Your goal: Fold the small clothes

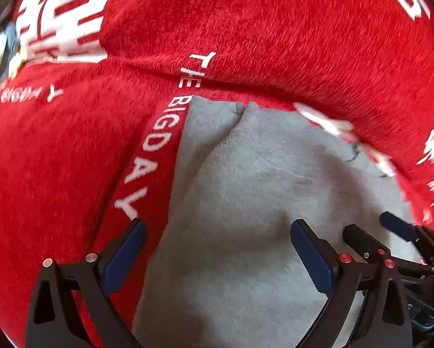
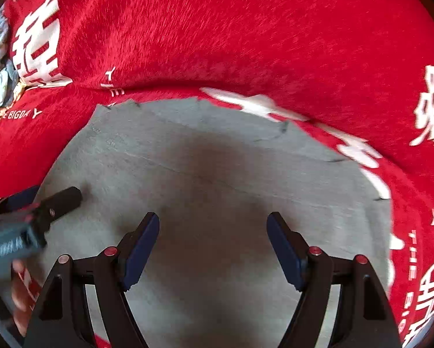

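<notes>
Grey fleece garment (image 2: 217, 174) on red blanket (image 2: 217, 29): soft, light, limp. Grip far edge corners. Left tool (image 1: 218, 249), right tool (image 2: 213, 243) both agape, empty.

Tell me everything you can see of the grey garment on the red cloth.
The grey garment is a soft, fleecy-looking piece lying flat on the red printed cloth. In the left wrist view a fold or flap runs along its left side, beside the white lettering. Small dark stitches or threads show along its far and right edges. Its near edge is out of frame. Shadows fall across its middle. The left gripper and right gripper are over it, both open, gripping nothing; contact cannot be told.
</notes>
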Tool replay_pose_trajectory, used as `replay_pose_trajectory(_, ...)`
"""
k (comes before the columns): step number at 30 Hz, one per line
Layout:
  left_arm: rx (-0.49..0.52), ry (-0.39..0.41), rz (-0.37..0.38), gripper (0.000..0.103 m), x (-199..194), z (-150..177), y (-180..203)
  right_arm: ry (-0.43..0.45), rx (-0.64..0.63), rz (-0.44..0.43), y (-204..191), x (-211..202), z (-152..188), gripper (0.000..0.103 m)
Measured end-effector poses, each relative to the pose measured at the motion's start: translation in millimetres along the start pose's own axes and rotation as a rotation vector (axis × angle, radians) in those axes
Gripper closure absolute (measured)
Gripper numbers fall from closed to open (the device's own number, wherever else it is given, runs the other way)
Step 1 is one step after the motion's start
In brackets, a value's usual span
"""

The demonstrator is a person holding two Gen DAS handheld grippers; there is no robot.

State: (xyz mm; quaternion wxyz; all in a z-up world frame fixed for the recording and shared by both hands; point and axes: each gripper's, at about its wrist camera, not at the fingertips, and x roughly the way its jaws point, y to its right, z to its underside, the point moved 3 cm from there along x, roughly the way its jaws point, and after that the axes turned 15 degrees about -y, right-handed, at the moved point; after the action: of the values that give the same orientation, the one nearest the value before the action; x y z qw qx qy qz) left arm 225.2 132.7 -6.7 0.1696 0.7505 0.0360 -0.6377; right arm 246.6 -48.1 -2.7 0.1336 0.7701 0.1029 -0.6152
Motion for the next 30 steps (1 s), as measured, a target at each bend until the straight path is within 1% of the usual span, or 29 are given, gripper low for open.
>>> replay_pose_trajectory(1, 0.002, -0.024, -0.045, 0.003, 8, -4, -1, -0.014, -0.005, 0.005, -1, 6, -2, 0.024)
replay_pose_trajectory(2, -0.007, -0.036, -0.029, 0.000, 14, -8, -4, -0.029, -0.013, 0.007, 1, 13, -5, 0.023)
replay_pose_trajectory(3, -0.029, -0.038, 0.009, 0.000, 17, -10, -10, -0.026, -0.014, -0.011, 7, 16, -7, 0.023)
replay_pose_trajectory(4, -0.060, -0.065, 0.063, 0.000, 21, -14, -17, -0.021, -0.001, -0.018, 16, 16, -9, 0.023)
replay_pose_trajectory(5, -0.067, -0.069, 0.078, 0.000, 20, -15, -21, -0.024, 0.031, -0.003, 31, 16, -12, 0.023)
replay_pose_trajectory(7, -0.056, -0.073, 0.077, 0.000, 19, -18, -26, -0.029, 0.118, -0.003, 68, 16, -17, 0.023)
replay_pose_trajectory(8, -0.052, -0.082, 0.092, 0.000, 19, -18, -27, -0.046, 0.182, -0.004, 95, 20, -18, 0.022)
replay_pose_trajectory(10, -0.052, -0.090, 0.104, 0.000, 18, -17, -31, -0.054, 0.244, -0.079, 127, 23, -14, 0.018)
replay_pose_trajectory(12, -0.049, -0.090, 0.109, 0.000, 16, -14, -31, -0.043, 0.309, 0.058, 155, 15, -5, 0.018)
replay_pose_trajectory(13, -0.048, -0.088, 0.101, 0.000, 15, -12, -31, -0.027, 0.328, 0.080, 161, 10, -1, 0.018)
replay_pose_trajectory(14, -0.047, -0.085, 0.094, 0.000, 15, -11, -30, 0.003, 0.354, 0.058, 167, 1, 7, 0.018)
replay_pose_trajectory(17, -0.045, -0.074, 0.064, 0.000, 10, -9, -23, 0.056, 0.368, -0.035, 163, -18, 25, 0.018)
replay_pose_trajectory(19, -0.037, -0.050, 0.066, 0.000, 0, -6, -12, 0.091, 0.339, -0.058, 147, -29, 35, 0.018)
replay_pose_trajectory(20, -0.027, -0.036, 0.073, 0.000, -4, -6, -7, 0.101, 0.303, -0.066, 136, -34, 38, 0.018)
replay_pose_trajectory(22, 0.008, -0.009, 0.061, 0.000, -14, -5, 6, 0.098, 0.232, -0.058, 116, -34, 35, 0.018)
replay_pose_trajectory(23, 0.029, 0.003, 0.044, 0.000, -17, -6, 15, 0.095, 0.182, -0.037, 104, -33, 34, 0.018)
replay_pose_trajectory(25, 0.071, 0.017, 0.012, 0.000, -18, -7, 27, 0.082, 0.128, 0.007, 94, -23, 27, 0.018)
replay_pose_trajectory(26, 0.089, 0.012, -0.004, 0.000, -15, -9, 31, 0.065, 0.122, 0.029, 91, -17, 22, 0.018)
replay_pose_trajectory(27, 0.101, 0.005, -0.020, 0.000, -10, -10, 35, 0.054, 0.126, 0.030, 91, -12, 19, 0.018)
replay_pose_trajectory(30, 0.110, -0.019, -0.065, 0.000, 3, -13, 39, 0.001, 0.172, 0.006, 100, 9, 11, 0.018)
